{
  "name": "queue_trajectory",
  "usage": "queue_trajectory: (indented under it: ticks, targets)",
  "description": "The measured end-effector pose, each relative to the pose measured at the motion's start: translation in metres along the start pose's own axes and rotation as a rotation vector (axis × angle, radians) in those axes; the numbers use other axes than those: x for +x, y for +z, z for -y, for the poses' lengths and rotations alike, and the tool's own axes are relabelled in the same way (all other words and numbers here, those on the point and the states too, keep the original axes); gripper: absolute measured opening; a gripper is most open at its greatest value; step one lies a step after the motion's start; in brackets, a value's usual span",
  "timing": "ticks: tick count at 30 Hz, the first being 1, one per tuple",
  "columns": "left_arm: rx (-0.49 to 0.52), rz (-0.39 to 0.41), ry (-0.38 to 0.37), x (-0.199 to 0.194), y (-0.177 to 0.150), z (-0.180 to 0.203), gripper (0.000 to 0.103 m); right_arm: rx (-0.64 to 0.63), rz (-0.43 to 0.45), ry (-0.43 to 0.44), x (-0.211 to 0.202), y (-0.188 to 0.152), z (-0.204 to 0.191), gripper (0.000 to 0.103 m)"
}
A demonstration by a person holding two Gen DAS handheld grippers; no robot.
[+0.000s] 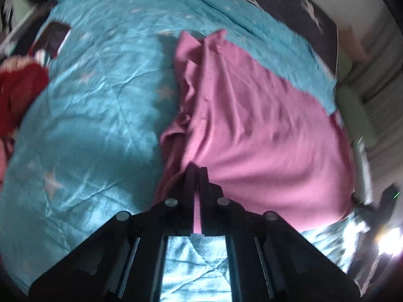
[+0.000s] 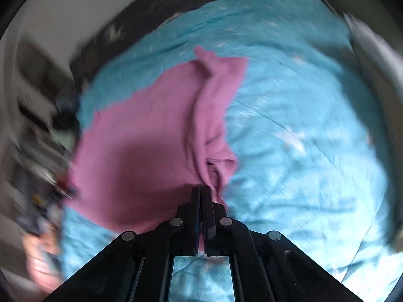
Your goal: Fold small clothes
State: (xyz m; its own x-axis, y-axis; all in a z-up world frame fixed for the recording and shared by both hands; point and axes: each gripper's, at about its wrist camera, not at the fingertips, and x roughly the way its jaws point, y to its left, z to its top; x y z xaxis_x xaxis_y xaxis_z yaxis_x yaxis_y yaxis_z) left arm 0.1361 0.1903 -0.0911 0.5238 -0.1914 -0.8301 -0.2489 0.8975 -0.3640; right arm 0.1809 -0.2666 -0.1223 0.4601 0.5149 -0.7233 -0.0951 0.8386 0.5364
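A pink garment (image 1: 252, 125) lies spread over a blue star-patterned quilt (image 1: 88, 113). My left gripper (image 1: 197, 170) is shut on the garment's near edge, with pink cloth pinched between the fingers. In the right wrist view the same pink garment (image 2: 151, 138) lies on the blue quilt (image 2: 302, 138), bunched in a ridge along its right side. My right gripper (image 2: 200, 188) is shut on the garment's near edge by that ridge. The right wrist view is blurred.
A red garment (image 1: 20, 95) lies at the quilt's left edge, with a dark flat object (image 1: 54, 37) beyond it. A dark patterned cover (image 1: 289, 0) lies at the far end of the quilt. Blurred furniture (image 2: 37, 125) stands to the left of the bed.
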Motion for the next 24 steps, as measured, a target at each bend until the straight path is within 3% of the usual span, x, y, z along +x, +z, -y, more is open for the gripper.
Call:
queue_trajectory:
  ticks: [1, 3, 6, 7, 9, 11, 14, 16, 17, 19, 20, 21, 22, 24]
  targets:
    - [-0.006, 0.002, 0.009, -0.003, 0.003, 0.003, 0.006, 0.049, 0.028, -0.035, -0.009, 0.001, 0.011, 0.006]
    - [0.05, 0.036, 0.051, -0.012, 0.009, 0.024, 0.01, 0.018, 0.076, -0.218, -0.017, 0.006, 0.011, 0.007]
    - [0.177, 0.082, 0.04, -0.017, 0.021, 0.064, 0.029, -0.034, 0.058, -0.116, -0.013, 0.023, -0.017, 0.007]
    - [0.21, 0.086, 0.048, -0.012, 0.027, 0.074, 0.034, -0.078, 0.066, -0.127, -0.011, 0.03, -0.031, 0.007]
    - [0.28, 0.091, 0.08, 0.002, 0.044, 0.097, 0.034, -0.193, 0.083, -0.188, 0.001, 0.048, -0.067, 0.01]
    - [0.329, 0.071, 0.081, 0.024, 0.065, 0.11, 0.035, -0.252, 0.05, -0.179, 0.024, 0.071, -0.093, 0.017]
    - [0.257, -0.024, 0.088, 0.065, 0.102, 0.104, 0.035, -0.262, -0.051, -0.132, 0.076, 0.108, -0.11, 0.017]
    - [0.213, -0.035, 0.177, 0.082, 0.124, 0.084, 0.035, -0.276, -0.072, -0.236, 0.105, 0.129, -0.109, 0.017]
    - [0.208, -0.02, 0.217, 0.083, 0.127, 0.076, 0.032, -0.274, -0.054, -0.303, 0.111, 0.138, -0.103, 0.017]
    - [0.166, 0.004, 0.221, 0.08, 0.139, 0.05, 0.027, -0.239, 0.025, -0.434, 0.109, 0.155, -0.078, 0.017]
    - [0.144, 0.013, 0.257, 0.077, 0.143, 0.041, 0.036, -0.21, 0.065, -0.479, 0.103, 0.16, -0.064, 0.018]
    - [0.12, 0.026, 0.282, 0.072, 0.146, 0.032, 0.037, -0.162, 0.101, -0.527, 0.094, 0.165, -0.047, 0.018]
    - [0.102, 0.049, 0.293, 0.063, 0.147, 0.024, 0.037, -0.124, 0.108, -0.541, 0.087, 0.166, -0.034, 0.02]
    - [0.087, 0.058, 0.253, 0.046, 0.144, 0.013, 0.039, -0.051, 0.108, -0.465, 0.073, 0.164, -0.018, 0.02]
